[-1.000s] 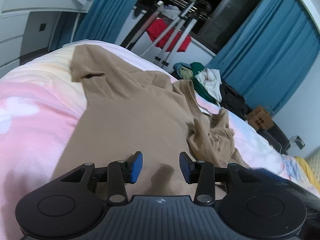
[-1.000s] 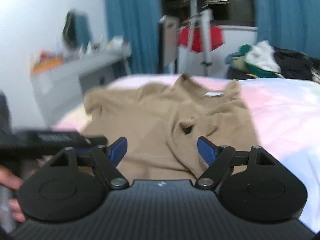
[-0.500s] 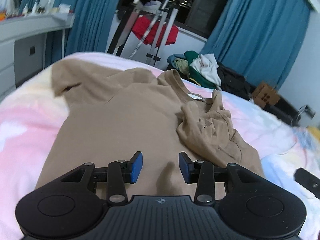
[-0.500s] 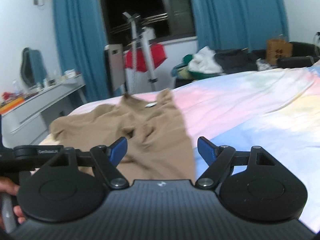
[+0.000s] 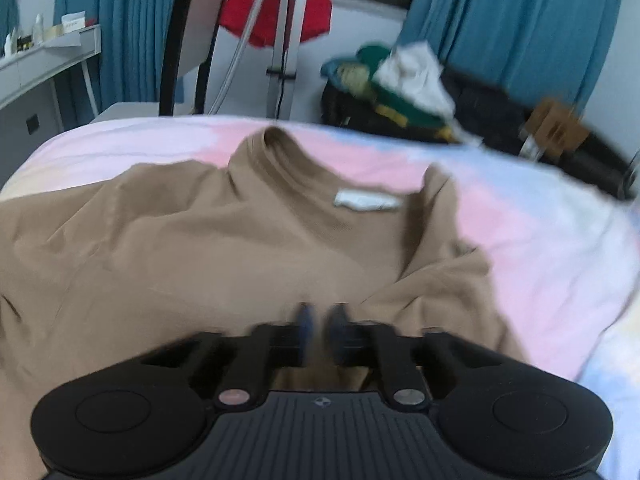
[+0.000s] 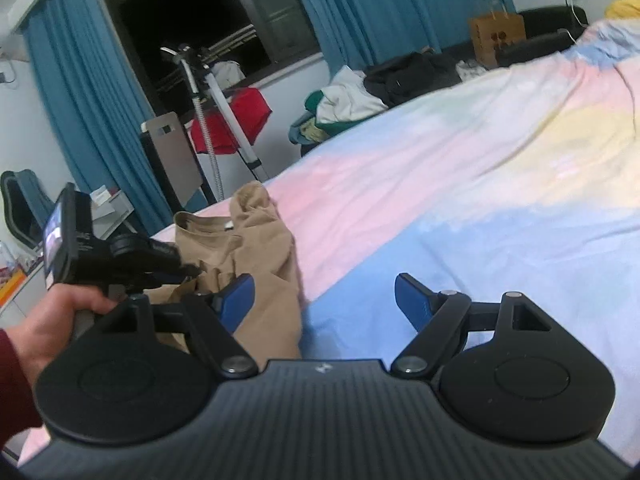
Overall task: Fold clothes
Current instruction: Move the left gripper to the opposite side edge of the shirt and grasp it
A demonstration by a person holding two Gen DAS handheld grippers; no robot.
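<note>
A tan T-shirt point(image 5: 208, 248) lies spread on the pastel bedspread point(image 5: 540, 248), collar and white label point(image 5: 366, 201) at the far side, its right side bunched. My left gripper point(image 5: 320, 330) is low over the shirt, blurred, its blue pads nearly together with tan cloth showing between them. In the right wrist view the shirt point(image 6: 256, 248) lies at the left and the left gripper's body point(image 6: 120, 256) hovers over it in a hand. My right gripper point(image 6: 324, 300) is open and empty, over the shirt's right edge and the blue part of the bedspread point(image 6: 480, 208).
Beyond the bed stand a metal rack with a red cloth point(image 5: 276, 16), a pile of clothes point(image 5: 400, 80), a cardboard box point(image 5: 556, 128) and blue curtains point(image 5: 512, 20). A white desk point(image 5: 44, 60) is at the left.
My left gripper has moved forward toward the collar and its jaws have closed from open to nearly together. My right gripper has swung right, off the shirt toward the bare bedspread, still open.
</note>
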